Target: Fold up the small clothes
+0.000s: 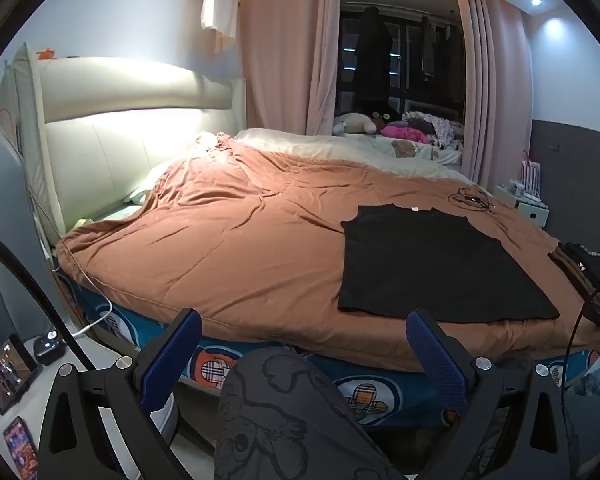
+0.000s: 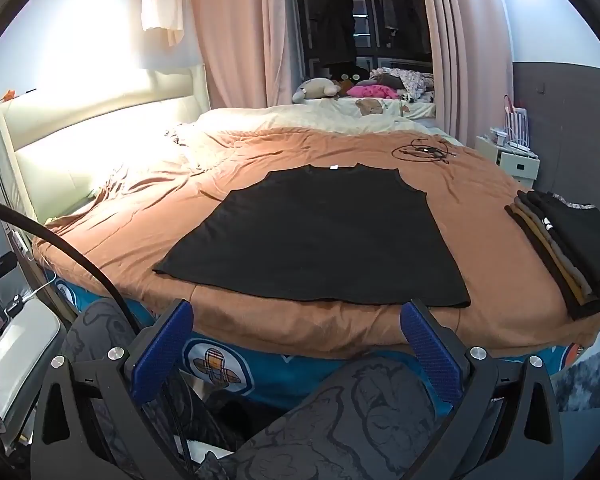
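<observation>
A flat black sleeveless cotton top [image 2: 320, 236] lies spread on the rust-orange quilted bed cover [image 2: 148, 208], its hem along the near edge of the bed and its neckline with a small white label pointing away towards the curtains. Its long axis runs from hem to neck, straight away from the person.

Both tools hang short of the bed, above the person's patterned grey trouser legs, touching no cloth. The right tool [image 2: 296, 344] has its blue-padded fingers [image 2: 162, 352] spread wide with nothing between them; the hem's right corner sits just beyond and above its right finger, so the garment lies almost dead ahead. The left tool [image 1: 304, 350] is likewise spread and empty, but from its view the top lies ahead and off to the right, with its near-left hem corner well apart from the fingers.

Judged from that, the right hand is the nearer one, and the left must travel rightward and forward before each can take a hem corner or side edge.

A stack of folded dark and tan clothes [image 2: 564, 248] rests at the bed's right edge, apparently finished work, though the fisheye edge blurs how many pieces it holds. A loose black cable coil [image 2: 422, 150] lies beyond the neckline.
</observation>
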### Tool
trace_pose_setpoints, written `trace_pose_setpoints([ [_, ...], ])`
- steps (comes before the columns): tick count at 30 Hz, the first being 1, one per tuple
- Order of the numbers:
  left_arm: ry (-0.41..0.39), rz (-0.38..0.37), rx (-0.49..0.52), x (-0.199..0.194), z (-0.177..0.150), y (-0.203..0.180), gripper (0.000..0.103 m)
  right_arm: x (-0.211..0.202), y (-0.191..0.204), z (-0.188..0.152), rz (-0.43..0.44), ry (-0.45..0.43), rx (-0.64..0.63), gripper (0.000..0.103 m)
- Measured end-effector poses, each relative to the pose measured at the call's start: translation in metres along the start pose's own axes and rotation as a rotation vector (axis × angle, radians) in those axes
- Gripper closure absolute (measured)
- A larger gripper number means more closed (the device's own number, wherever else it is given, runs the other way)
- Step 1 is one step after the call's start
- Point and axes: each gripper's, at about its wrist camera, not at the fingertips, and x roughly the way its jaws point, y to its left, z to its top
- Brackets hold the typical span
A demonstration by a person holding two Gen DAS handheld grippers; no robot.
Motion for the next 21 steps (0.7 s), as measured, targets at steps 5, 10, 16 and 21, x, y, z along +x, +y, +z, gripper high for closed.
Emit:
trace_pose_setpoints([
  [5, -0.007, -0.002, -0.006, -0.0025, 0.0003, 0.0027, 0.000, 0.0008, 0.0005, 0.0011, -0.001, 0.004, 0.001, 0.000],
  [10, -0.017, 0.010, -0.011, -0.0050, -0.0009, 0.0052, 0.000, 0.0006, -0.0004, 0.0014, 0.004, 0.001, 0.007, 0.000],
  [16, -0.011, 0.006, -0.019, -0.0049, -0.0006, 0.0091, 0.000, 0.0007, 0.0001, 0.0012, 0.004, -0.001, 0.005, 0.000],
  [21, -0.014, -0.005, -0.016, -0.0060, 0.0001, 0.0079, 0.000, 0.0010, -0.0011, 0.0021, 0.001, 0.003, 0.009, 0.000],
])
